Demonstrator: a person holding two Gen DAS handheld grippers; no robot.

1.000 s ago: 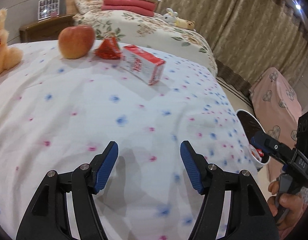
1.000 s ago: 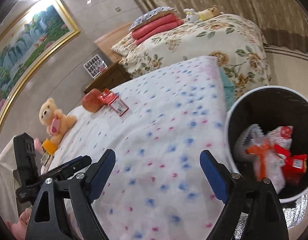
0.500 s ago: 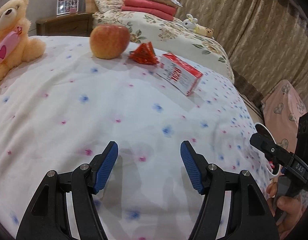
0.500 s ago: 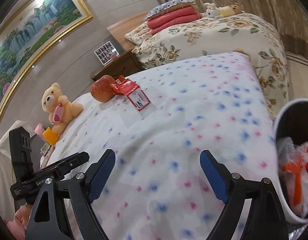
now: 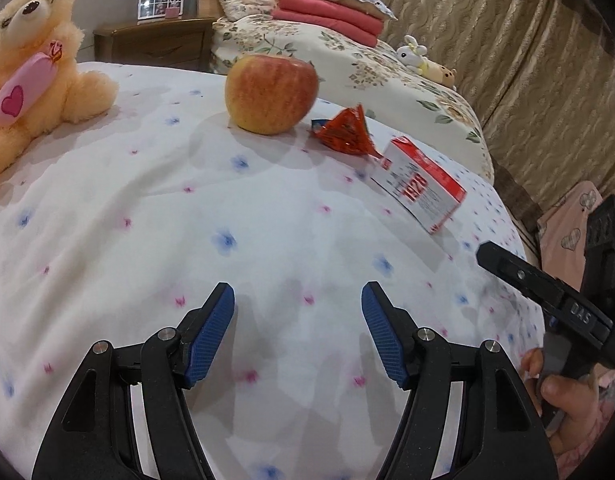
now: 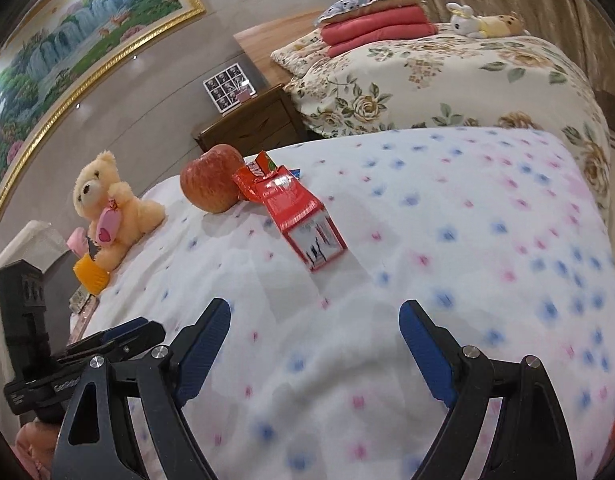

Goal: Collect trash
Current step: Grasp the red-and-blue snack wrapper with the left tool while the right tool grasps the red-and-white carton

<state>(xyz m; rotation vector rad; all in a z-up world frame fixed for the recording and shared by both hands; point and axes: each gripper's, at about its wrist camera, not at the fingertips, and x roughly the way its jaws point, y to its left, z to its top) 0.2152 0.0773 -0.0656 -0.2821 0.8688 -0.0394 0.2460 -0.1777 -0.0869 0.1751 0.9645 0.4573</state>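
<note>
A red-and-white carton (image 5: 421,186) lies on its side on the white dotted bedcover (image 5: 147,240). A crumpled red wrapper (image 5: 347,132) sits just behind it, next to an apple (image 5: 271,94). My left gripper (image 5: 297,292) hovers over bare cover short of them, open and holding nothing. In the right wrist view the carton (image 6: 303,216), wrapper (image 6: 253,178) and apple (image 6: 211,184) lie ahead and slightly left of my right gripper (image 6: 313,312). It stands wide open and empty.
A plush bear (image 5: 31,68) sits at the left of the bed, with an orange cup (image 6: 90,276) by it. Behind stand a wooden nightstand (image 5: 155,40) and a floral bed (image 5: 387,68) with folded red blankets. A hand holds the other gripper's frame (image 5: 567,308) at right.
Both grippers have moved across the bed toward the apple, wrapper and carton, which now look larger. The trash bin has slid out of both views. The jaws stand as before.
</note>
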